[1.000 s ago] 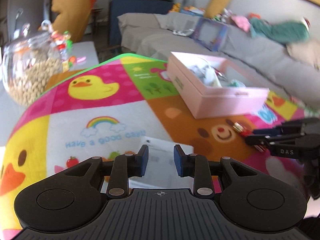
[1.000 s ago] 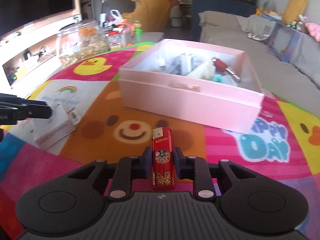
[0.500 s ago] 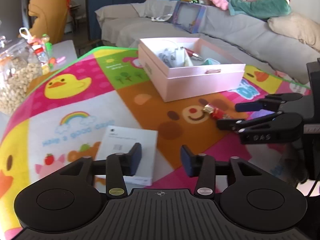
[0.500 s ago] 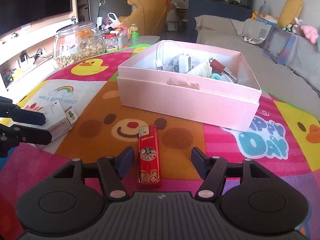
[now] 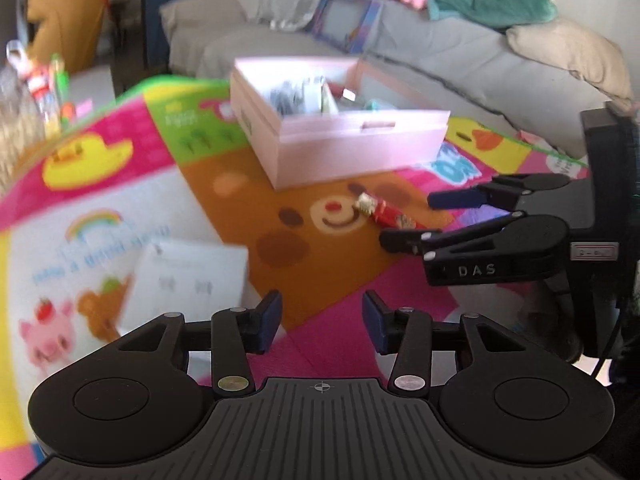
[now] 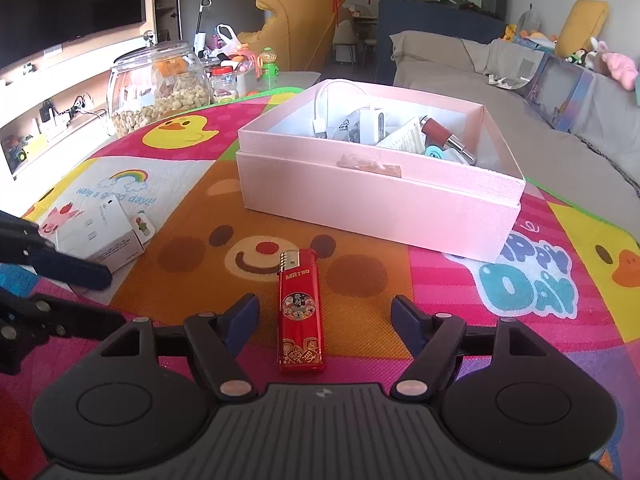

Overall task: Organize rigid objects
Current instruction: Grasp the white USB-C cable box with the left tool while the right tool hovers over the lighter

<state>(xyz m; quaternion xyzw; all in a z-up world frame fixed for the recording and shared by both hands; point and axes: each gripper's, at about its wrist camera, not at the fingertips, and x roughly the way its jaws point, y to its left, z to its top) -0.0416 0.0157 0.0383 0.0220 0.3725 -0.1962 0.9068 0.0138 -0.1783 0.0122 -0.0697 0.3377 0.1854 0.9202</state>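
Note:
A red lighter (image 6: pixel 300 308) lies flat on the colourful mat between the fingers of my right gripper (image 6: pixel 324 314). Those jaws are opening and the pads stand clear of the lighter. My left gripper (image 5: pixel 322 320) has nothing between its jaws, which are closing slightly. A small white carton (image 5: pixel 188 284) lies just left of its left finger. The left wrist view also shows the lighter (image 5: pixel 390 214) and the right gripper (image 5: pixel 408 218). Behind them stands an open pink box (image 6: pixel 380 200) holding a charger, a cable and other small items.
A glass jar of nuts (image 6: pixel 160 88) and small bottles stand off the mat's far left edge. A grey sofa (image 5: pixel 460 64) with cushions and toys runs behind the pink box (image 5: pixel 340 148). The left gripper (image 6: pixel 106 296) reaches in low from the left, beside the white carton (image 6: pixel 100 228).
The right gripper has let go of the lighter, which now lies on the mat between spread jaws. The left gripper has opened and swung right, off the white carton.

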